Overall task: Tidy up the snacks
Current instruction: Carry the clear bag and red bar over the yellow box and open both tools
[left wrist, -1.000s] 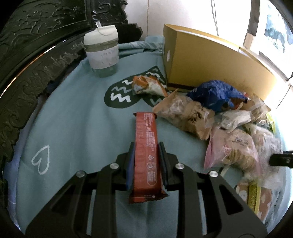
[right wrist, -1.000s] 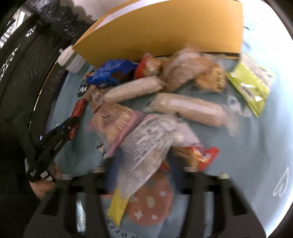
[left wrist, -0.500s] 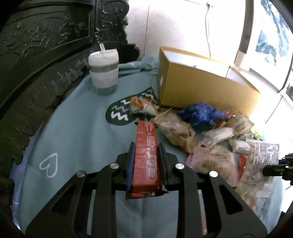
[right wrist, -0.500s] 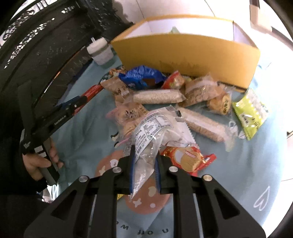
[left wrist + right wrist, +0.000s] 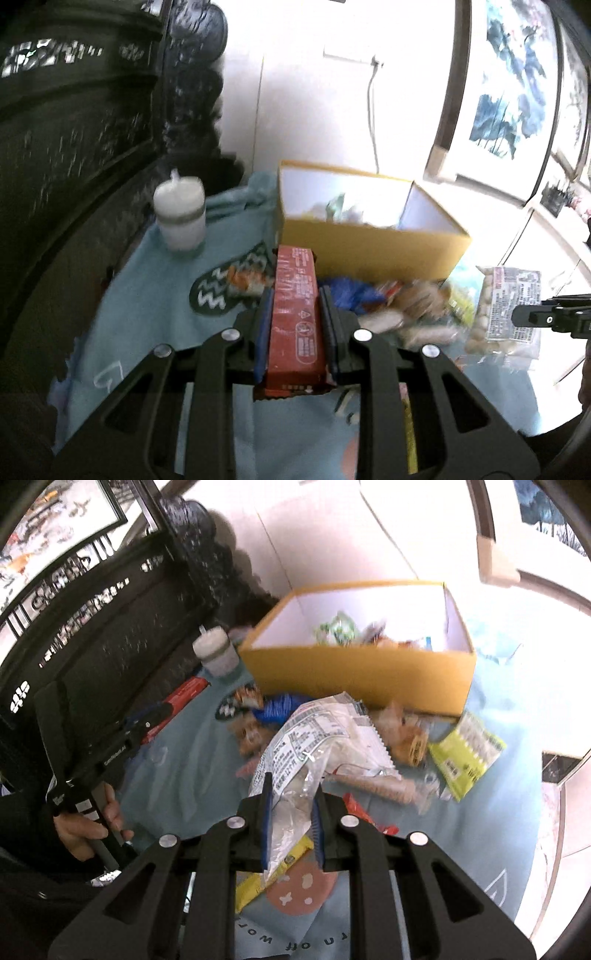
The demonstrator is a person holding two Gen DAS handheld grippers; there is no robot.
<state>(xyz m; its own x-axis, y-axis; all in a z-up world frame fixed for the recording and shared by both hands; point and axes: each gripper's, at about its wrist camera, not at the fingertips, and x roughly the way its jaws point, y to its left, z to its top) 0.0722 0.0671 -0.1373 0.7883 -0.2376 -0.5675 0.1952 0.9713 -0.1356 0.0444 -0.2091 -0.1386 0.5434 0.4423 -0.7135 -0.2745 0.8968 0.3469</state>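
My left gripper (image 5: 295, 295) is shut on a long red snack bar (image 5: 293, 314), held lifted above the blue cloth. In the right wrist view the same red bar (image 5: 186, 692) shows at the left, held by the left gripper (image 5: 166, 710) in a person's hand. My right gripper (image 5: 291, 788) is shut on a clear bag of snacks with a white label (image 5: 314, 742), also seen hanging at the right of the left wrist view as the clear bag (image 5: 508, 306). An open yellow cardboard box (image 5: 362, 668) with a few packets inside stands behind the snack pile (image 5: 402, 734).
A white lidded cup (image 5: 180, 218) stands left of the yellow box (image 5: 369, 240). Dark carved furniture (image 5: 74, 147) borders the cloth on the left. A green packet (image 5: 465, 751) lies right of the pile. A yellow bar (image 5: 269, 871) lies beneath my right gripper.
Both grippers rose and tilted up with their loads. The right gripper closed on the clear bag and lifted it off the pile. The box's inside has come into view.
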